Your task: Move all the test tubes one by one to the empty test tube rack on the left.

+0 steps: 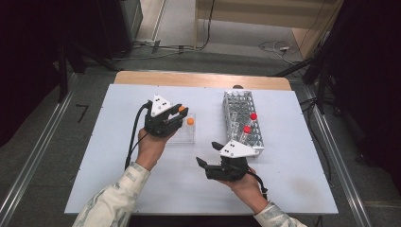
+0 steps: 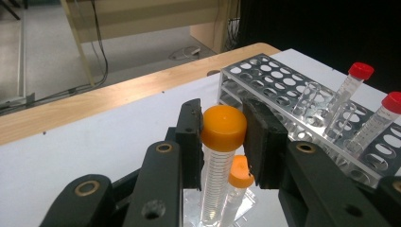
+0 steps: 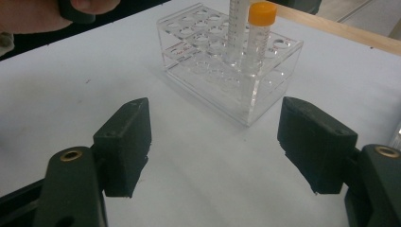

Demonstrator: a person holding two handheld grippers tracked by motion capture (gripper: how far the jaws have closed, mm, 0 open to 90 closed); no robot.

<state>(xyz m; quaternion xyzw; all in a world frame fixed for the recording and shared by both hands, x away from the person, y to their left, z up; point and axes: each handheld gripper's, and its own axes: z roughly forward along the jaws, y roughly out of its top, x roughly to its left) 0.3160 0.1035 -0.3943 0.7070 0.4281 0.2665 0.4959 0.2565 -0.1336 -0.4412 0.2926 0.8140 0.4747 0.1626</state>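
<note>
Left gripper (image 2: 223, 142) clamped on orange cap (image 2: 223, 126) of a graduated tube (image 2: 211, 187), which we see standing in the clear rack (image 3: 265, 87), lower end in a hole, w/ a second orange-capped tube (image 3: 259, 35) just beside it. Right gripper (image 3: 215, 146) has jaws wide apart, nothing btwn them, hovering near the clear rack on its near side. Metal rack (image 1: 243, 124) w/ two red-capped tubes sits on the far side of the clear rack. We judge the tube light, stiff, slick plastic; cap or just under it is the best hold, kept vertical.
</note>
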